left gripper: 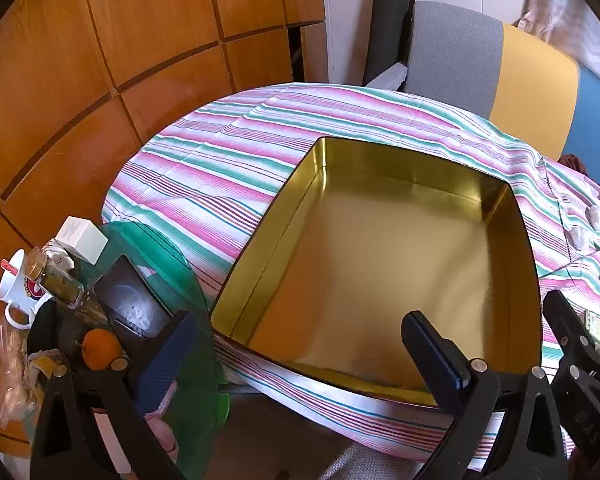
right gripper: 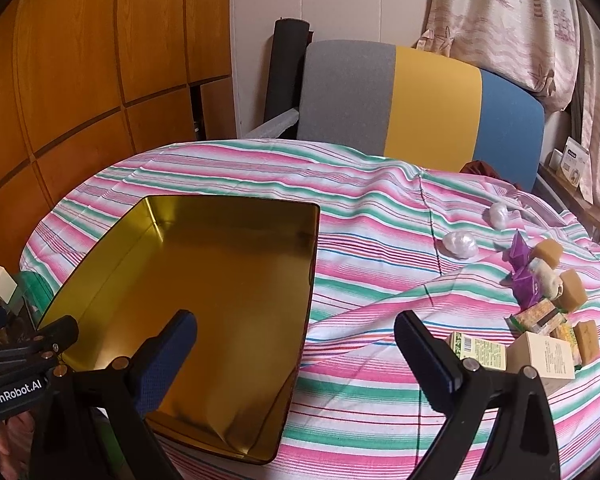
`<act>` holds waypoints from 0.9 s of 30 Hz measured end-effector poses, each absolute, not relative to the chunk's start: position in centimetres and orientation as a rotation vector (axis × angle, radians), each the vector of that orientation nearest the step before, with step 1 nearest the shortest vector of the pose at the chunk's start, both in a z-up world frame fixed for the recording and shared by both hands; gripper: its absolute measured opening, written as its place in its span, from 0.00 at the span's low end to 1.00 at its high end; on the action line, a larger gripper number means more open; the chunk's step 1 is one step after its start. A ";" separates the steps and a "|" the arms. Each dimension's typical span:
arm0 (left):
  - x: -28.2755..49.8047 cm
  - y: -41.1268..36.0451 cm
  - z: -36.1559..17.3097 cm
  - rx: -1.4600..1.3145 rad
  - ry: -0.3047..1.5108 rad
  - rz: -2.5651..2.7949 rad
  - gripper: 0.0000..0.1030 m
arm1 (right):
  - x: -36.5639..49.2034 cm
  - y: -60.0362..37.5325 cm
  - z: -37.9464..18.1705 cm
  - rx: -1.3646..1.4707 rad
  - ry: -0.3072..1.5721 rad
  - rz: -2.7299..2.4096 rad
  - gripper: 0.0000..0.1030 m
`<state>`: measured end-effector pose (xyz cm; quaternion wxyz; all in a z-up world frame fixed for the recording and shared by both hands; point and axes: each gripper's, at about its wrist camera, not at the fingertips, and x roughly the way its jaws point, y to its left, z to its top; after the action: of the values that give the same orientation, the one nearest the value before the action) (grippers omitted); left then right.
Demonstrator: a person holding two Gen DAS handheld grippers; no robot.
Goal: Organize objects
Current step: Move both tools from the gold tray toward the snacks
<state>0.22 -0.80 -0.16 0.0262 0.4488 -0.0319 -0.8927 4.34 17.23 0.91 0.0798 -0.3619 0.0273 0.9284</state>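
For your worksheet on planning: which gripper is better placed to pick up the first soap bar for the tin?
Right gripper: open, with the soap bars just beside it; the left gripper faces the empty tin.

cut off: cream box (right gripper: 544, 356) behind right arm | unreadable: box labels

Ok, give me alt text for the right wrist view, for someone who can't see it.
An empty gold tin sits on a striped tablecloth, seen past the open right hand-held gripper, which holds nothing. To the right lie small boxes, tan soap bars and two white wrapped lumps; a grey, yellow and blue chair back stands behind.
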 end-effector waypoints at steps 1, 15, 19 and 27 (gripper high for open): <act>0.3 -0.8 -0.2 1.386 -0.100 -2.758 1.00 | 4.4 17.3 0.9 -1.085 0.085 2.779 0.98; 0.6 0.2 -0.1 1.388 -0.076 -2.815 1.00 | 5.6 18.1 1.9 -1.009 0.127 2.843 0.98; 1.0 1.0 -0.3 1.417 -0.078 -2.850 1.00 | 6.7 18.8 2.2 -0.983 0.149 2.930 0.99; 2.5 2.7 -1.6 1.561 0.110 -3.042 1.00 | 9.4 23.4 -0.1 -1.074 0.230 2.913 0.99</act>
<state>2.52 2.74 -1.58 -0.1390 0.4518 0.0318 -0.8806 9.39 23.38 -0.13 0.0142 -0.3450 0.0740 0.9356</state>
